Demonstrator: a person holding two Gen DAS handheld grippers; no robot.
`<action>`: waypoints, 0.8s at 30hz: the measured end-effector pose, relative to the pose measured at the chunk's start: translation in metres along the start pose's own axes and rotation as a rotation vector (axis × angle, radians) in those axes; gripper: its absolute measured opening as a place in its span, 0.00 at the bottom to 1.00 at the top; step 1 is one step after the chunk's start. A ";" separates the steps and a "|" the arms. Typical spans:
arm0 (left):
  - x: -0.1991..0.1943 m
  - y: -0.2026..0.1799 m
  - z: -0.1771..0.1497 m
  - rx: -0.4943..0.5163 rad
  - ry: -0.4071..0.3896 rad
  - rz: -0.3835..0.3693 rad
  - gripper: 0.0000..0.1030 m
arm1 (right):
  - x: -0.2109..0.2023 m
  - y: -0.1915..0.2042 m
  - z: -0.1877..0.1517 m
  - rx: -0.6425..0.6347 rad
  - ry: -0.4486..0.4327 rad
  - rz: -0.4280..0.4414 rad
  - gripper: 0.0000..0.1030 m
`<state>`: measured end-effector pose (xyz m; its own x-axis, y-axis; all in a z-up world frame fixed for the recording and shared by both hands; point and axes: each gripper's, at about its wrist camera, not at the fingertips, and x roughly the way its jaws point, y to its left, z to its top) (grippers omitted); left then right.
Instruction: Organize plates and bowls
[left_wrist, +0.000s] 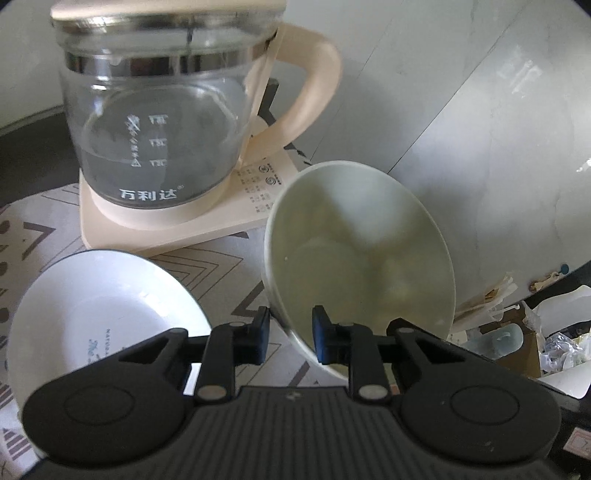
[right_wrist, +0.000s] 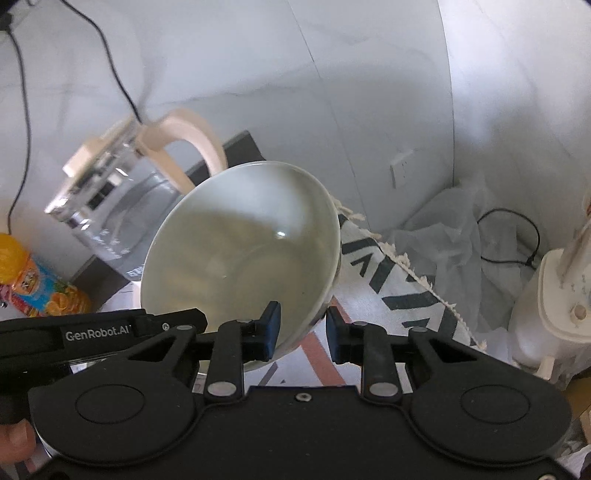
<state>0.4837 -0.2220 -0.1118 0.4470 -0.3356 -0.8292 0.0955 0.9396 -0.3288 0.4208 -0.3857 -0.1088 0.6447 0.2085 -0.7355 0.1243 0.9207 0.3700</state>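
Observation:
In the left wrist view my left gripper (left_wrist: 290, 334) is shut on the rim of a pale green bowl (left_wrist: 362, 258), held tilted above the patterned tablecloth (left_wrist: 229, 266). A white plate (left_wrist: 96, 314) lies on the cloth at the lower left, beside the gripper. In the right wrist view my right gripper (right_wrist: 303, 332) is shut on the rim of another pale green bowl (right_wrist: 243, 251), tilted and lifted above the cloth. The left gripper's black body (right_wrist: 74, 332) shows at the left edge.
A glass kettle (left_wrist: 162, 122) with a cream handle stands on its cream base (left_wrist: 177, 225) behind the plate; it also shows in the right wrist view (right_wrist: 122, 192). An orange drink bottle (right_wrist: 33, 284) stands left. The tablecloth's tasselled edge (right_wrist: 406, 266), crumpled plastic (right_wrist: 450, 229) and a cream appliance (right_wrist: 557, 295) lie right.

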 end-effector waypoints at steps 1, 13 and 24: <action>-0.004 0.000 -0.001 0.003 -0.005 0.000 0.21 | -0.005 0.002 0.000 -0.011 -0.009 0.002 0.25; -0.052 -0.009 -0.024 -0.020 -0.061 0.012 0.21 | -0.051 0.011 -0.010 -0.048 -0.052 0.050 0.25; -0.096 -0.004 -0.049 -0.049 -0.114 0.039 0.21 | -0.086 0.033 -0.025 -0.113 -0.069 0.096 0.26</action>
<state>0.3968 -0.1965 -0.0530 0.5477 -0.2862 -0.7862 0.0335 0.9464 -0.3212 0.3502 -0.3652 -0.0478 0.7005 0.2778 -0.6574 -0.0234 0.9296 0.3679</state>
